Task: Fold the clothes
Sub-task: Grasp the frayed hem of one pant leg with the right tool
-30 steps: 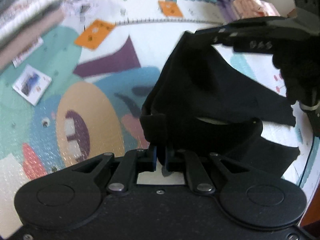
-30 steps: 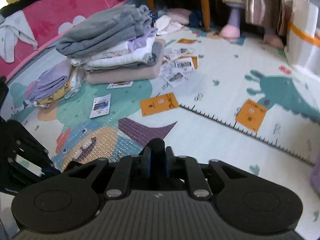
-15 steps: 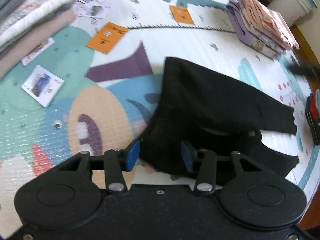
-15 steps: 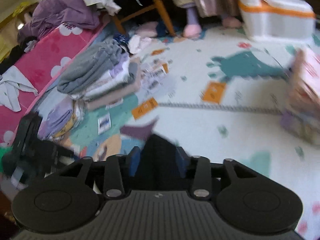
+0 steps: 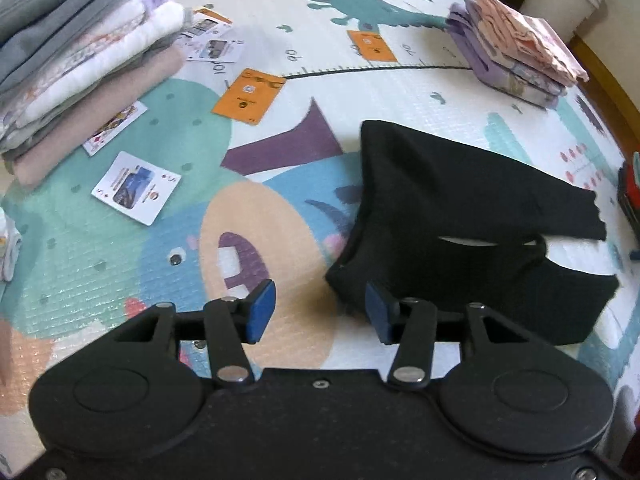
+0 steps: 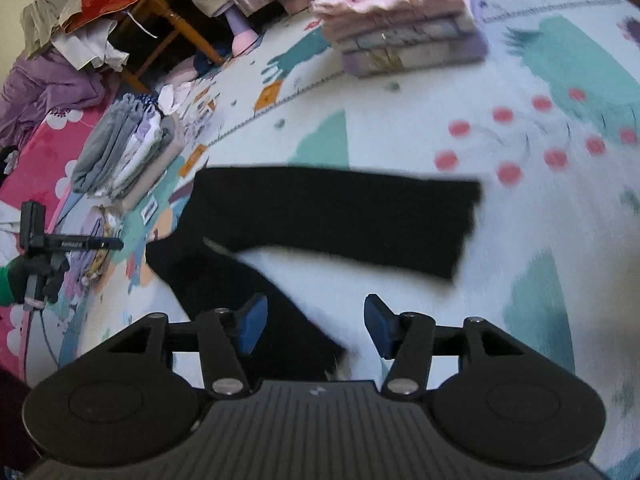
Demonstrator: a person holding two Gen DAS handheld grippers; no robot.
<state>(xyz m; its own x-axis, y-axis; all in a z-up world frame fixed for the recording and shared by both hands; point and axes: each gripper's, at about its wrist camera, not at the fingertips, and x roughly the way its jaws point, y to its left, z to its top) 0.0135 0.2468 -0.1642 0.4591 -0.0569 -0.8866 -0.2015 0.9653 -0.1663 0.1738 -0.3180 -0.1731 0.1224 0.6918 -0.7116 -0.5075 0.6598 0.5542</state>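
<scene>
A black garment (image 5: 460, 204) lies partly folded on the colourful play mat (image 5: 120, 248), one long part laid across the rest. My left gripper (image 5: 316, 314) hovers at its near left edge, jaws opening, nothing pressed between the blue pads (image 5: 260, 312). In the right wrist view the same black garment (image 6: 340, 212) spreads ahead, blurred by motion. My right gripper (image 6: 312, 322) hangs above its near part, jaws opening and empty. At the far left of that view, the left gripper (image 6: 76, 243) shows in a gloved hand (image 6: 32, 276).
A tall stack of folded grey, white and beige clothes (image 5: 80, 52) sits at the left. A pink and lilac folded stack (image 5: 516, 48) sits at the back right. Orange cards (image 5: 250, 96) and picture cards (image 5: 136, 188) lie scattered. A wooden chair (image 6: 172, 28) with heaped laundry stands beyond.
Both grippers let go of the black garment and their jaws spread apart. The right gripper swung fast to the right and rolled. The left one drew back a little from the cloth.
</scene>
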